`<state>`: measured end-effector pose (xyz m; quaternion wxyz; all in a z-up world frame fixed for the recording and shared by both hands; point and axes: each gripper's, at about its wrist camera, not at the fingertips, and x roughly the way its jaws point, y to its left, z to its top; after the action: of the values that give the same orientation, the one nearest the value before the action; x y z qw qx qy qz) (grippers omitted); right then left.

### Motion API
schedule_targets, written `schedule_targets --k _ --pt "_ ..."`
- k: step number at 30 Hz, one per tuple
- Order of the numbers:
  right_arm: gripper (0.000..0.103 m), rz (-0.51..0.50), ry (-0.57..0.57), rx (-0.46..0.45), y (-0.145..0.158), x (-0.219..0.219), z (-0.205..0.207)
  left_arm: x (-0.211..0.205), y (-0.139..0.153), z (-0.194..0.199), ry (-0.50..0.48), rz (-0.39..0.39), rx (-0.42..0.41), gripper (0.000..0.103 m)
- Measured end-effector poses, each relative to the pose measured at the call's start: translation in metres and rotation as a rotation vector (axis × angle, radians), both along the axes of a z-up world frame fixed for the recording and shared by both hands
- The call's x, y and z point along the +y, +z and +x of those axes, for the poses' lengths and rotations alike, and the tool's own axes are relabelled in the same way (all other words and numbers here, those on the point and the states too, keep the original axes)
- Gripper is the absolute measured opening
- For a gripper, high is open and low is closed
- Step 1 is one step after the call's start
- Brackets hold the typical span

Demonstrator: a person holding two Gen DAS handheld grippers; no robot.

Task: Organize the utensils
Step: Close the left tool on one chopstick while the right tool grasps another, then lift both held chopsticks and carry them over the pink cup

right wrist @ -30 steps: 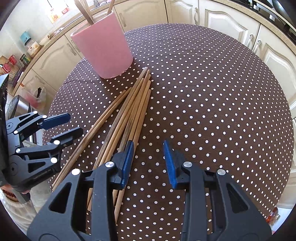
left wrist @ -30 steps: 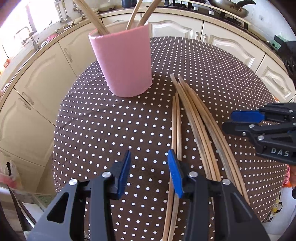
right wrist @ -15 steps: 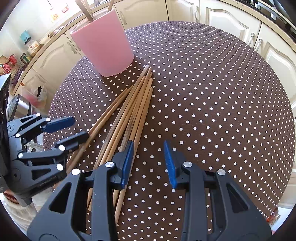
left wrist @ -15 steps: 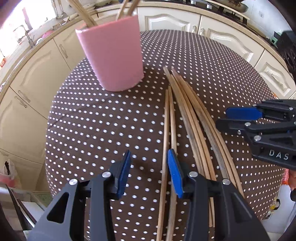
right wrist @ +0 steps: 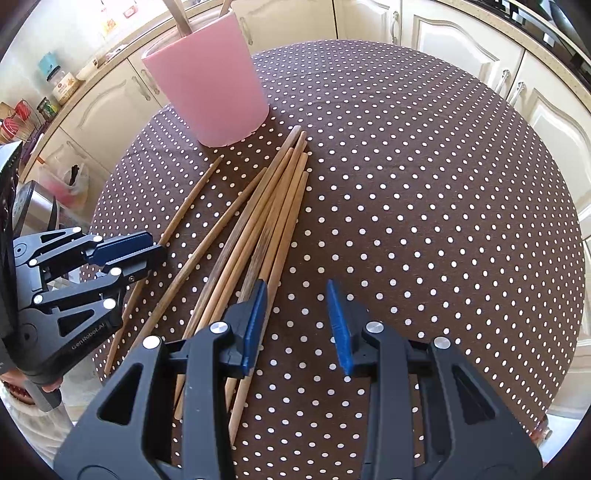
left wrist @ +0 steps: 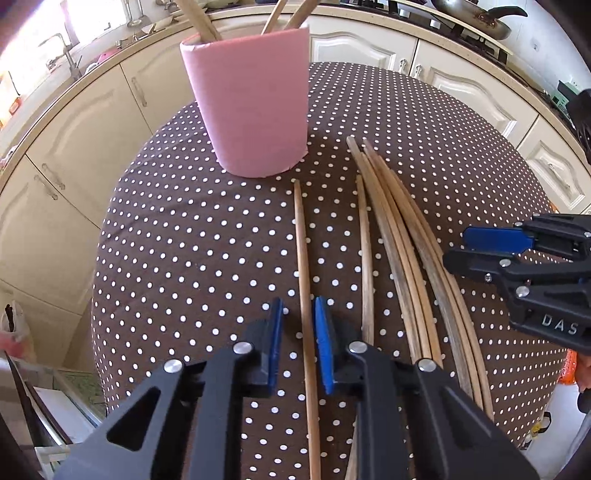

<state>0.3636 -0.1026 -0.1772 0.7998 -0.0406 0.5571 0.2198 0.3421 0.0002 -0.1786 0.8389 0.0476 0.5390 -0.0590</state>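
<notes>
A pink cup (left wrist: 251, 103) holding a few wooden sticks stands at the far side of the brown dotted table (left wrist: 184, 240). Several wooden chopsticks (left wrist: 399, 229) lie bundled in front of it. One single chopstick (left wrist: 303, 251) lies apart on the left. My left gripper (left wrist: 298, 317) straddles it, its jaws closing; the right pad is at the stick and a gap shows on the left. My right gripper (right wrist: 295, 295) is open over bare cloth, just right of the chopstick bundle (right wrist: 266, 221). The pink cup (right wrist: 207, 88) and left gripper (right wrist: 125, 254) also show in the right wrist view.
Cream kitchen cabinets (left wrist: 74, 147) curve around the far and left sides of the table. A frying pan (left wrist: 476, 14) sits on the hob at the back right. Jars (right wrist: 61, 83) stand on the counter to the left. A second loose chopstick (right wrist: 221, 229) lies between the single one and the bundle.
The leftmost chopstick has slid left, away from its neighbour, and now lies between the left gripper's jaws, which have narrowed around it. The right gripper has stayed put.
</notes>
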Motion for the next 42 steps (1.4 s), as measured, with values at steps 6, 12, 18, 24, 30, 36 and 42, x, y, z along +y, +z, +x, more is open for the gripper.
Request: schedule_targets --k 6,12,18,24,30,36,42 --pt "0.033 -0.121 0.034 -0.030 0.000 0.031 -0.005 0.001 -0.002 0.002 0.009 -0.001 0.001 0.014" --pt "0.022 -0.184 0.073 -0.029 -0.002 0.052 -0.007 -0.002 -0.004 0.006 0.013 -0.008 -0.006 0.011" --pt "0.010 -0.173 0.086 -0.013 -0.004 0.051 0.001 -0.003 -0.003 0.000 0.019 -0.013 -0.015 0.006" --pt "0.007 -0.089 0.056 -0.013 -0.003 0.037 0.003 -0.004 -0.004 -0.005 0.016 -0.021 -0.045 0.006" --pt "0.006 -0.003 -0.015 -0.084 0.000 0.002 -0.009 0.003 0.002 -0.020 0.009 -0.076 -0.103 0.006" --pt "0.006 0.057 -0.061 -0.188 0.022 -0.023 -0.024 0.019 0.024 -0.041 0.045 -0.156 -0.204 0.006" --pt "0.006 0.167 -0.081 -0.304 0.053 -0.035 -0.046 0.022 0.056 -0.071 0.068 -0.132 -0.395 0.006"
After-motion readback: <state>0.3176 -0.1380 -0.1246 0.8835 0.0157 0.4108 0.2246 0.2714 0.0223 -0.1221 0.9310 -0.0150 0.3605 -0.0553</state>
